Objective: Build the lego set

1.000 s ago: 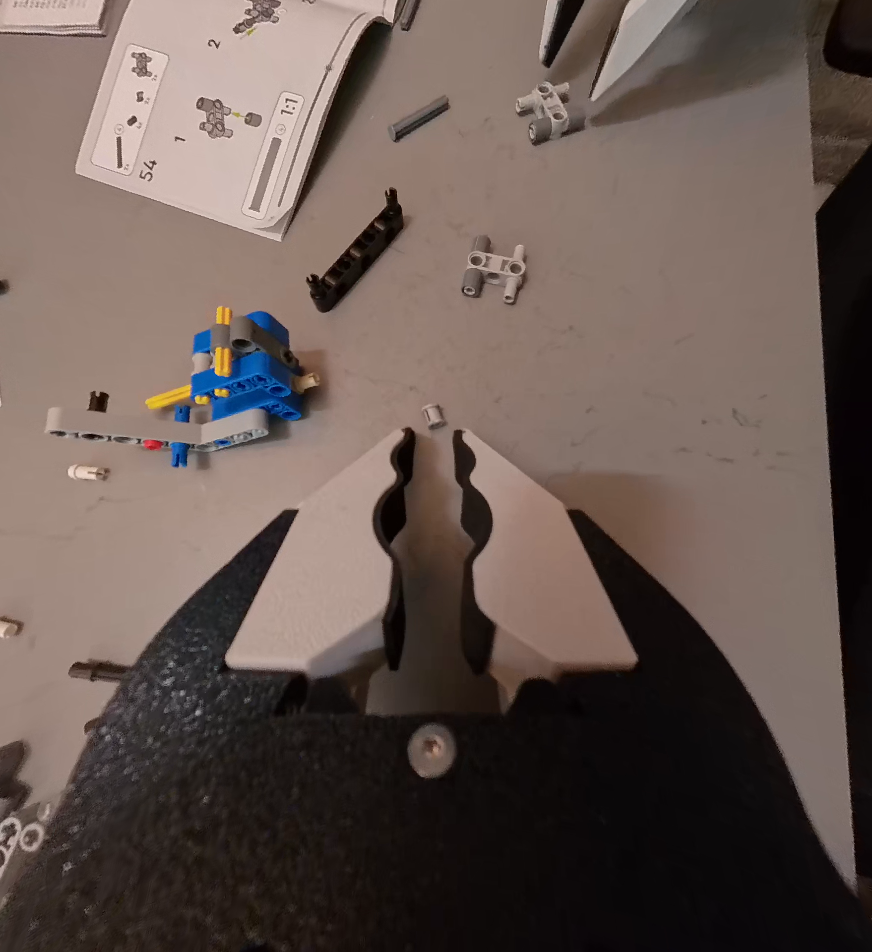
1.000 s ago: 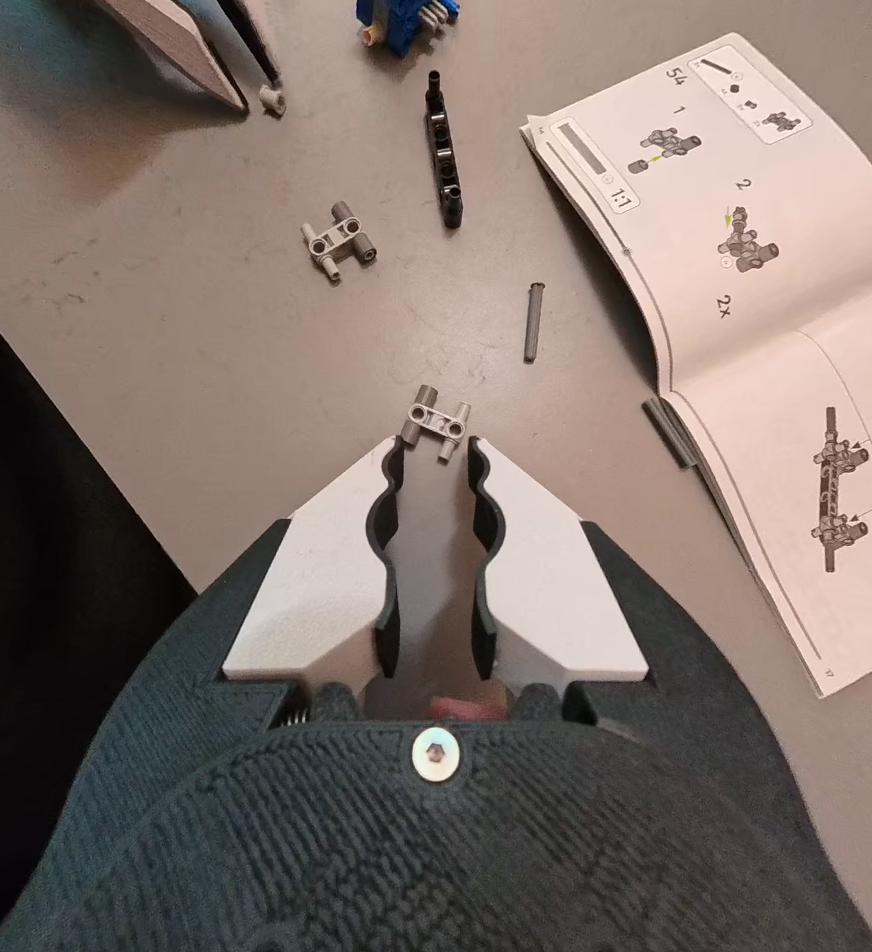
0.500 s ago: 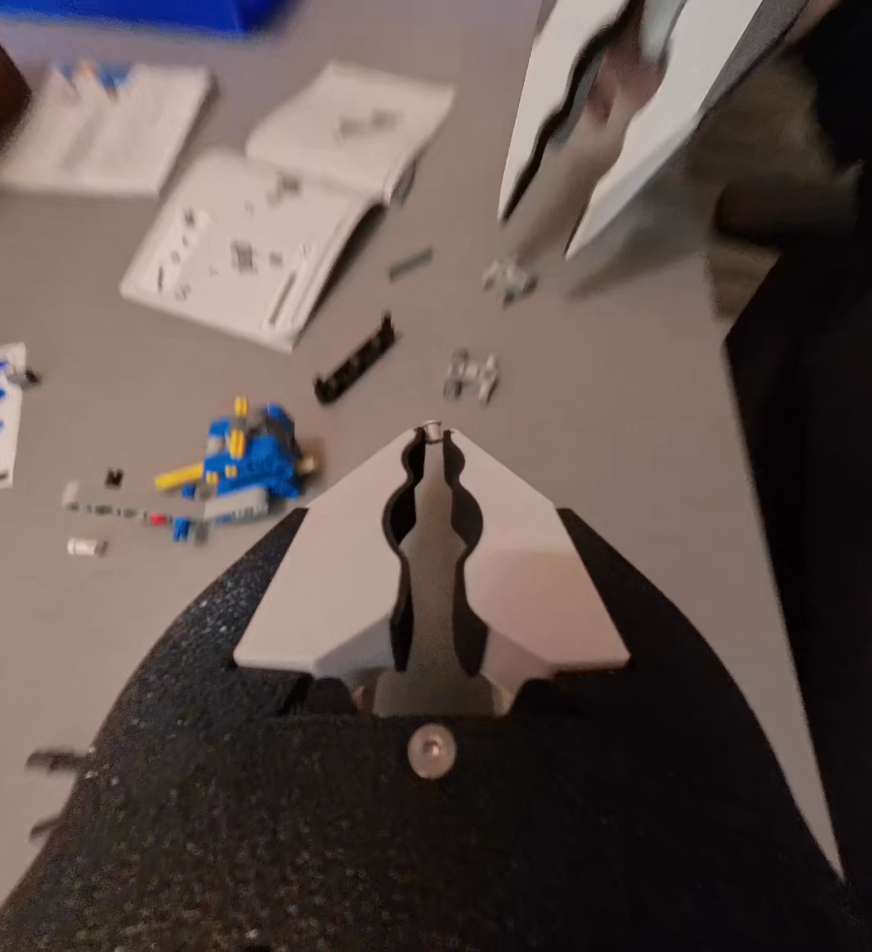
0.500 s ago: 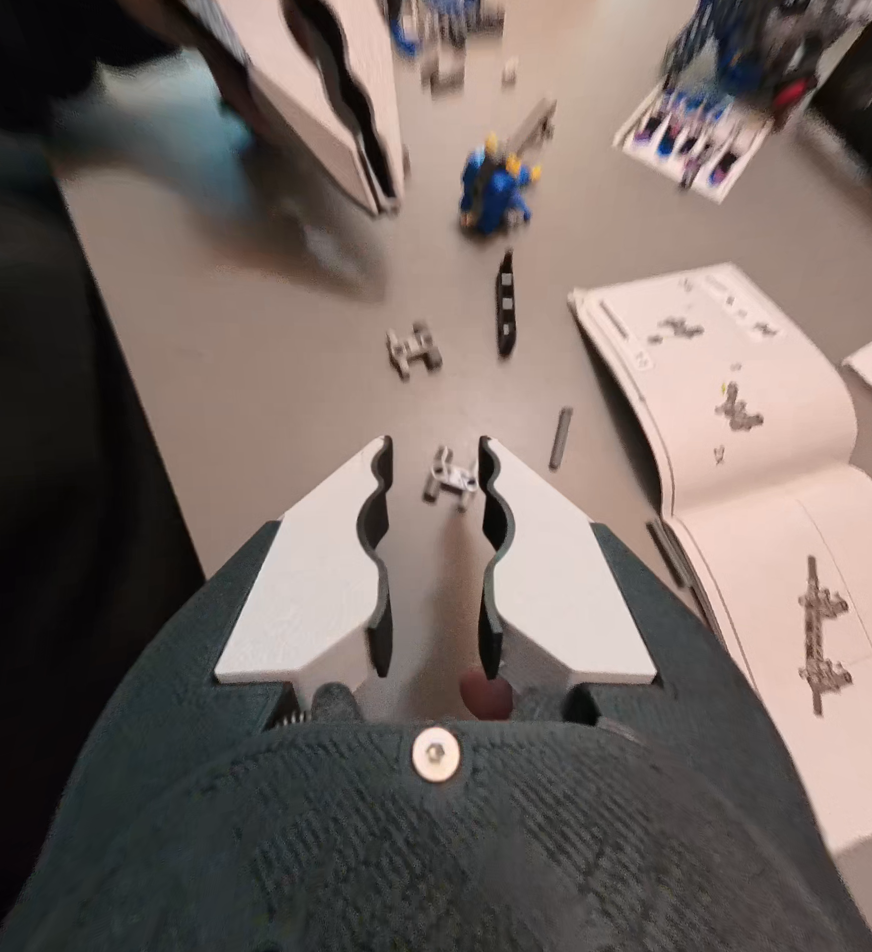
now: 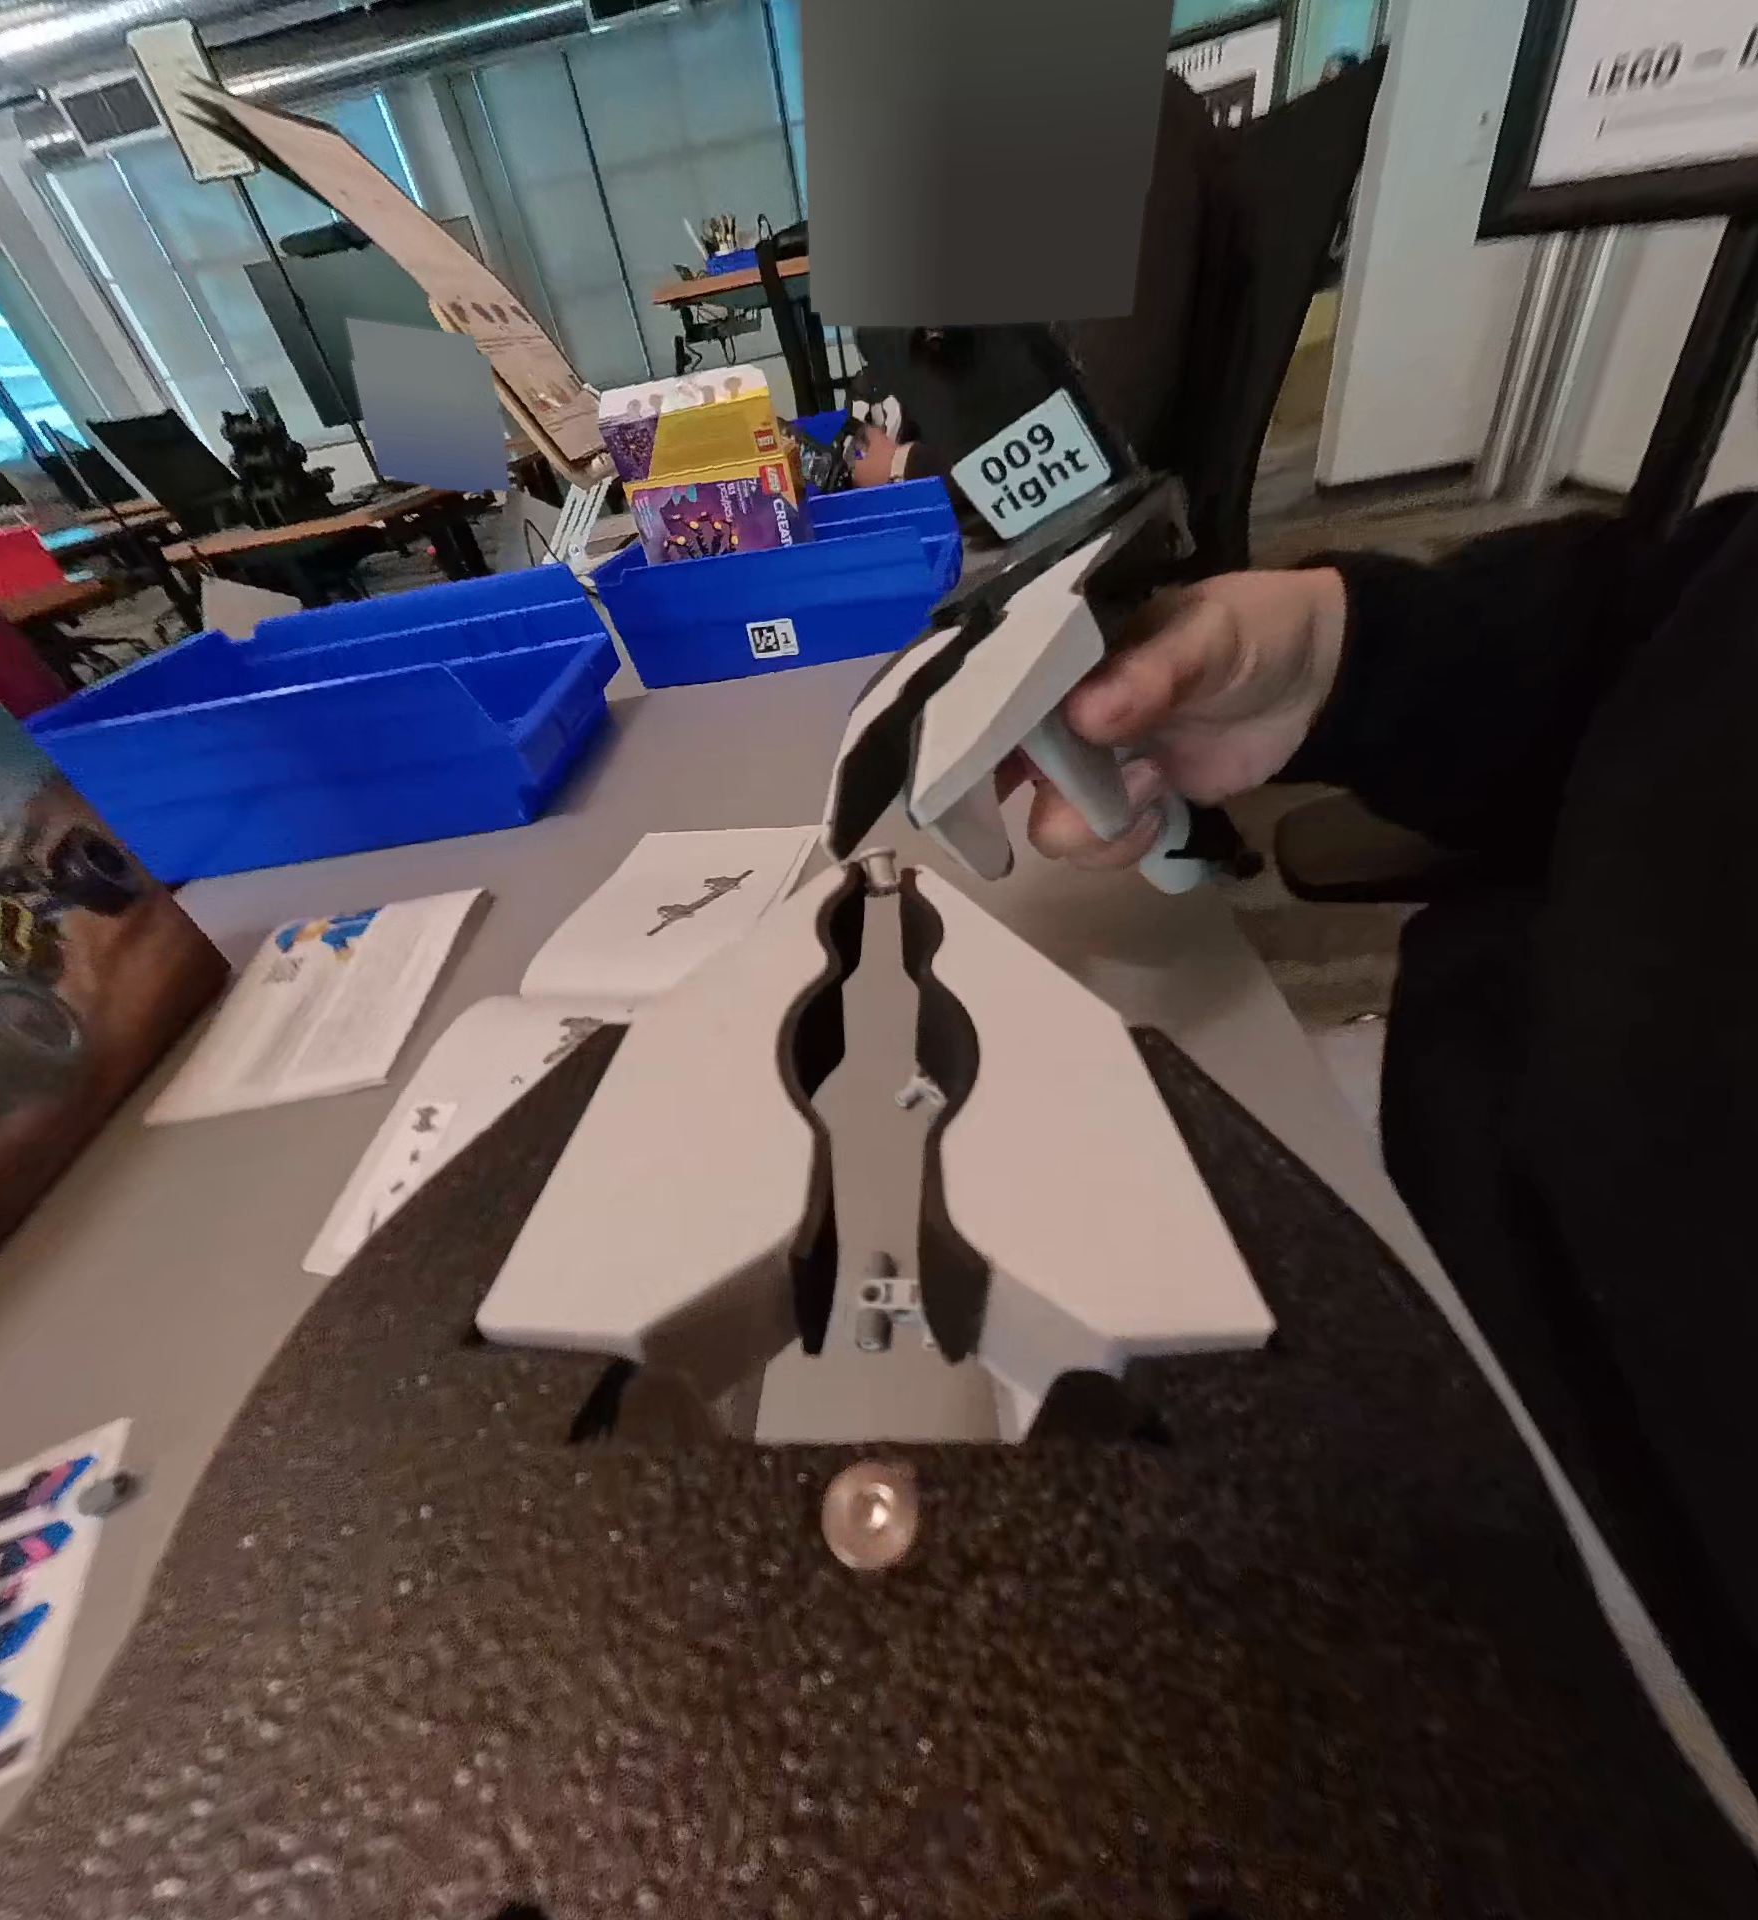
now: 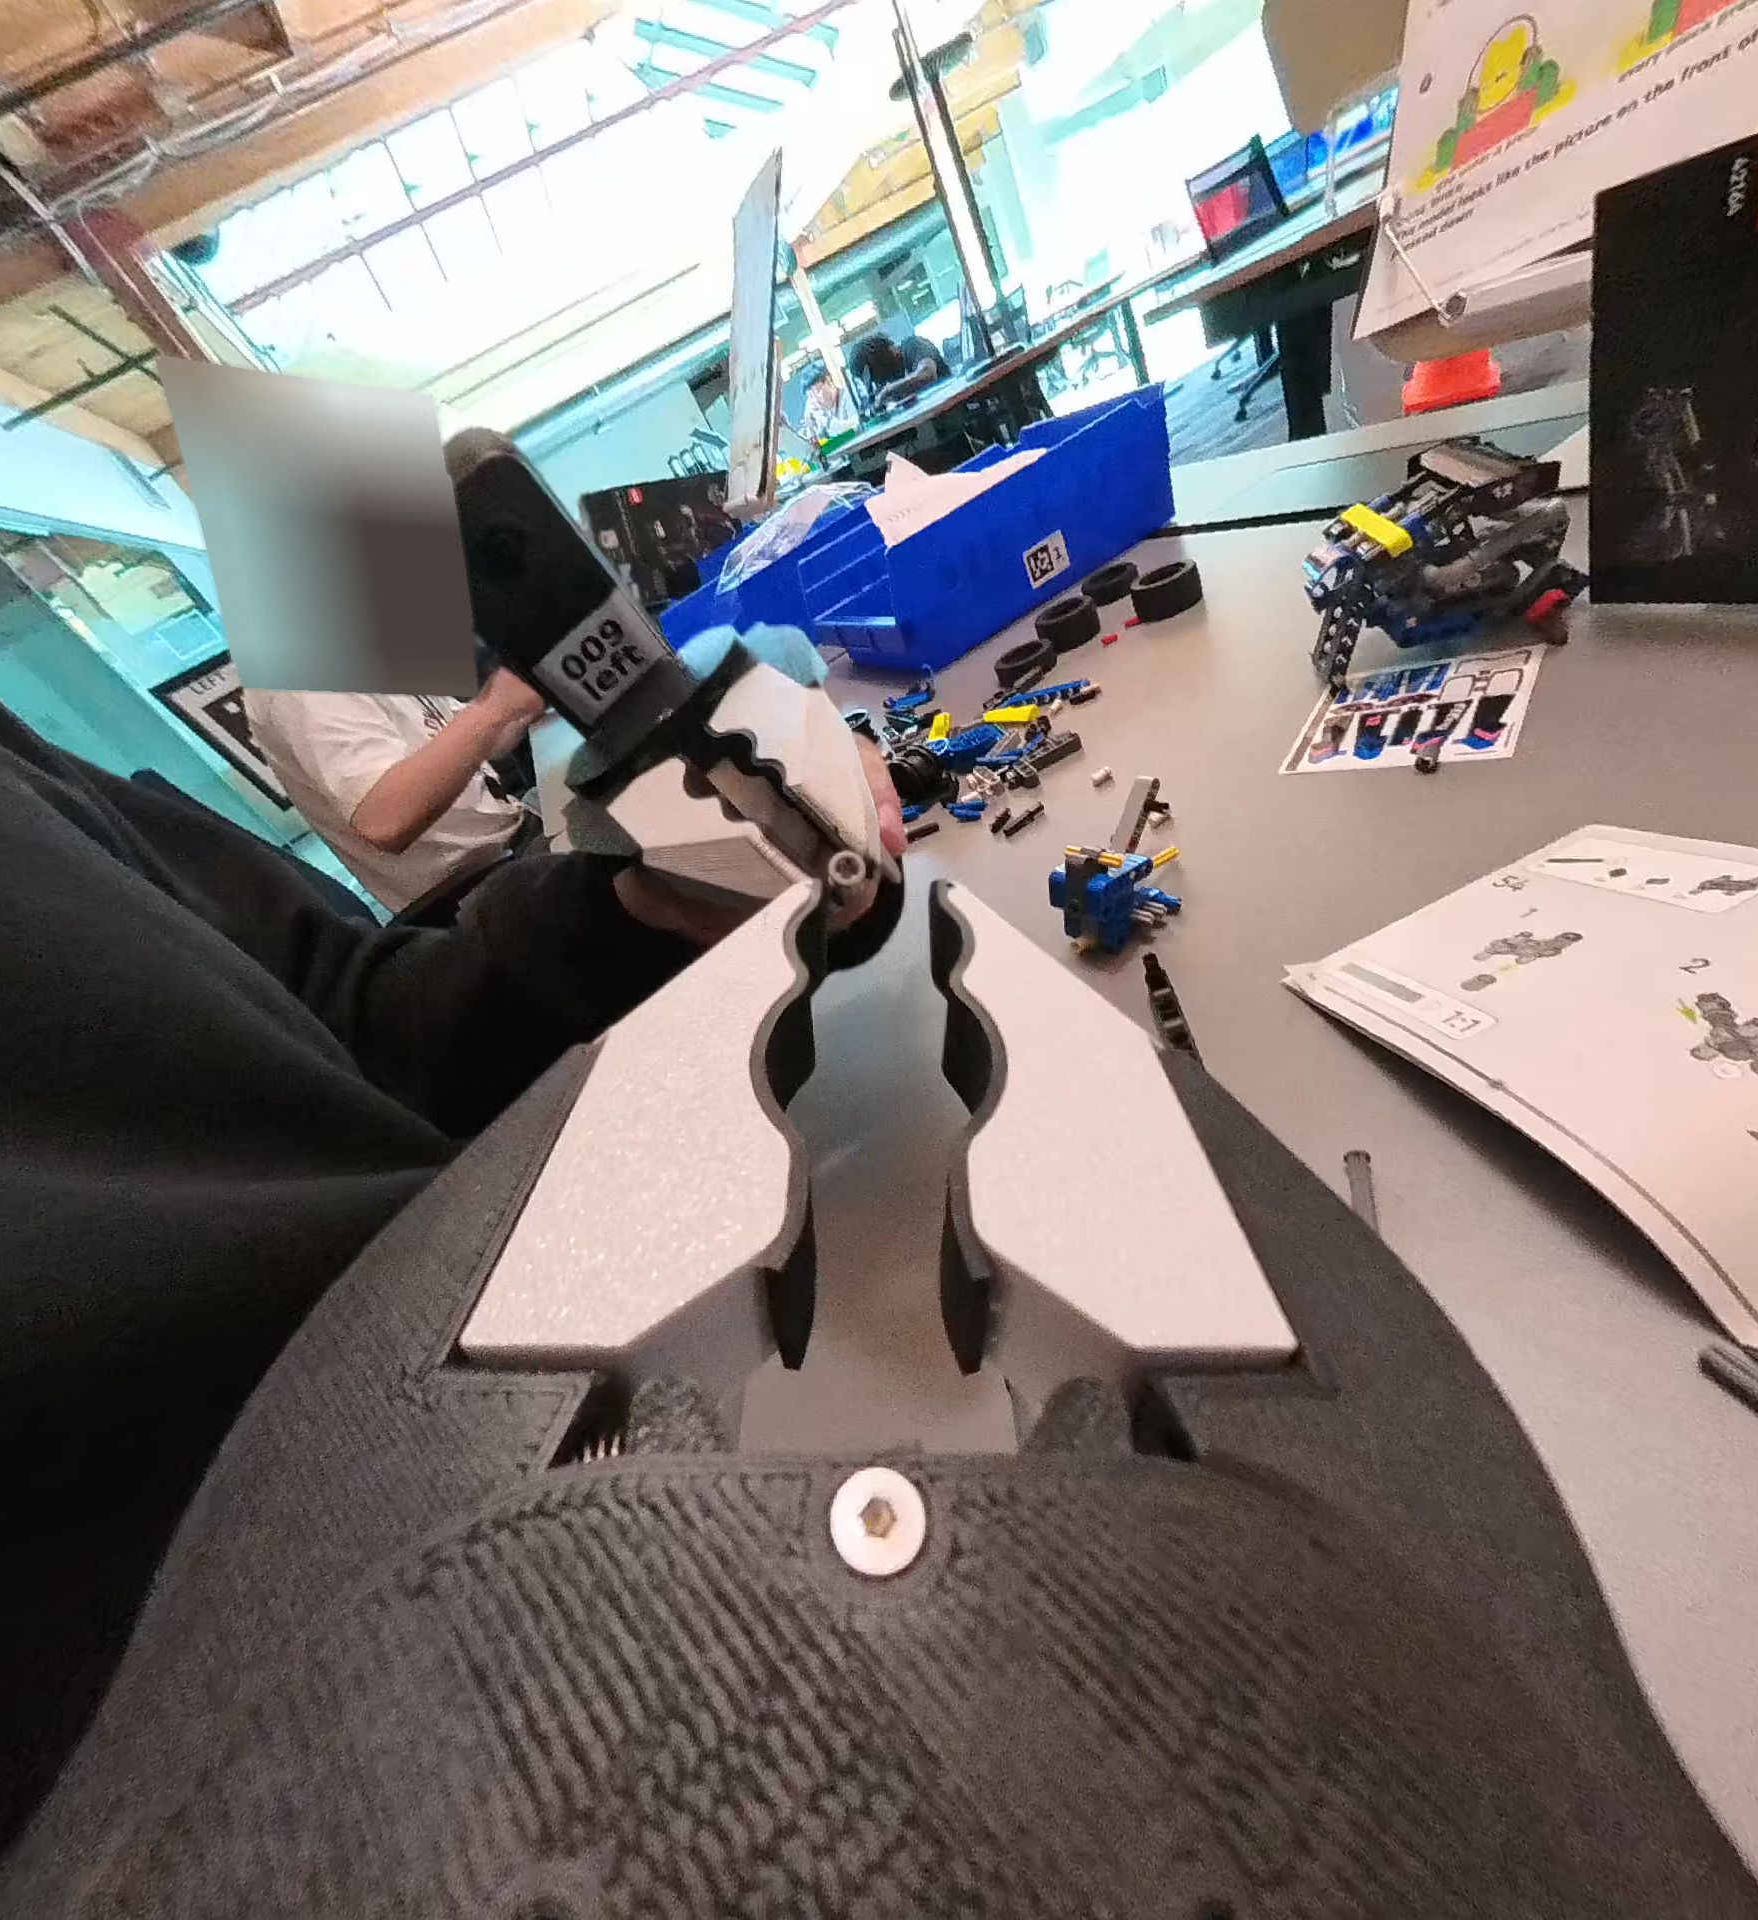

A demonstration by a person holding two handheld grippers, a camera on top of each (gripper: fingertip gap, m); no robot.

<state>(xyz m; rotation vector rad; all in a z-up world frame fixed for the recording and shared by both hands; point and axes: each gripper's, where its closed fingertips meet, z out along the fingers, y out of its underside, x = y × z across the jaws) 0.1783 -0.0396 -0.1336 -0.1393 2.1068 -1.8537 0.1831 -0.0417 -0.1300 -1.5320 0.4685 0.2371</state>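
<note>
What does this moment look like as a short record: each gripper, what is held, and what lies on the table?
left gripper: shut on a small grey bush, raised above the table
right gripper: open, empty, tips close to the bush
table: grey
booklet: open, lying flat
blue sub-assembly: on the table beyond the booklet
loose grey connector: on the table below the left gripper
bins: blue, at the far edge

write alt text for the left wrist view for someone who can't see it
The left gripper is raised above a grey table, pinching a small grey bush at its tips. The open right gripper hangs just beyond it, over an open manual and blue bins.
</note>
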